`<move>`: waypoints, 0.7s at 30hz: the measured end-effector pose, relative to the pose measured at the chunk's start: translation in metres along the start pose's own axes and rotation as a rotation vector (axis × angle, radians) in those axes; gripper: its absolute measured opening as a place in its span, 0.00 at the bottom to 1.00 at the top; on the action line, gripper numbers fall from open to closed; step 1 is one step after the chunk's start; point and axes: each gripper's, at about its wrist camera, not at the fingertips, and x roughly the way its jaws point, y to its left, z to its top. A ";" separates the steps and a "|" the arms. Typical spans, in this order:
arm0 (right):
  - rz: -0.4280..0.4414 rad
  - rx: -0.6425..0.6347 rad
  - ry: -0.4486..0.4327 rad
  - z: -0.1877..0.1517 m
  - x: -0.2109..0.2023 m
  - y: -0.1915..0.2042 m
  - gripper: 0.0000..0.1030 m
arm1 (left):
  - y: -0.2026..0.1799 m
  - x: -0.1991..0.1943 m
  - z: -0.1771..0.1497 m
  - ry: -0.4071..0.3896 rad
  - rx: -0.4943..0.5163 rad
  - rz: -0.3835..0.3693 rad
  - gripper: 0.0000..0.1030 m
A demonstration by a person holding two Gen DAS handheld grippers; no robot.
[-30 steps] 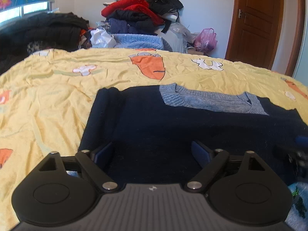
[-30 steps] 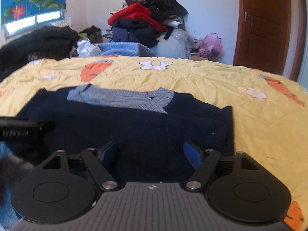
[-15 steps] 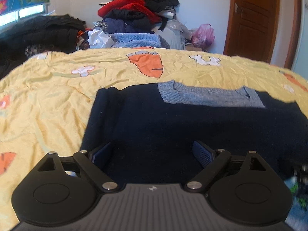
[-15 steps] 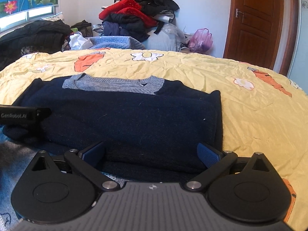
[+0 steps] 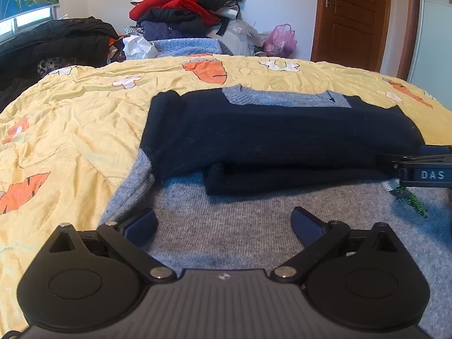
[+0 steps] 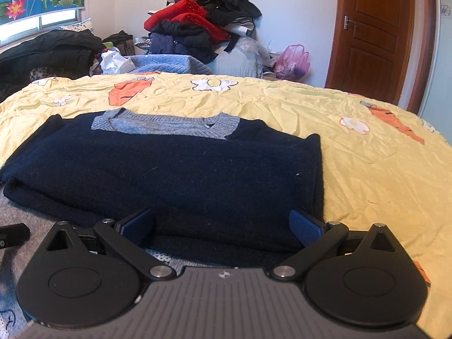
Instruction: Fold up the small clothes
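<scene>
The navy sweater [image 6: 175, 175] with its grey collar [image 6: 166, 124] lies folded on the yellow bed sheet [image 6: 353, 155], at 12 o'clock from both tools, its lower grey part [image 5: 248, 220] spread toward the camera. The left tool [image 5: 224, 223] stands wide over that grey knit, its jaws having just opened further, nothing pinched between them. The right tool [image 6: 221, 224] is equally wide, straddling the navy fold's near edge without pressing it. The knit looks soft, thick and limp, light enough to lift but prone to sag and unfold, so I would pinch the grey hem at its two near corners, all layers together.
</scene>
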 end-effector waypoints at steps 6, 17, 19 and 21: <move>0.014 -0.005 0.050 -0.023 -0.030 0.009 1.00 | 0.000 0.000 0.001 -0.001 -0.004 -0.007 1.00; -0.005 0.042 0.057 -0.035 -0.040 0.006 1.00 | -0.001 -0.013 -0.006 0.024 -0.010 0.039 1.00; -0.005 0.042 0.055 -0.035 -0.040 0.005 1.00 | 0.000 -0.023 -0.012 0.040 -0.024 0.049 1.00; -0.005 0.042 0.056 -0.035 -0.039 0.005 1.00 | 0.000 -0.032 -0.019 0.048 -0.017 0.041 1.00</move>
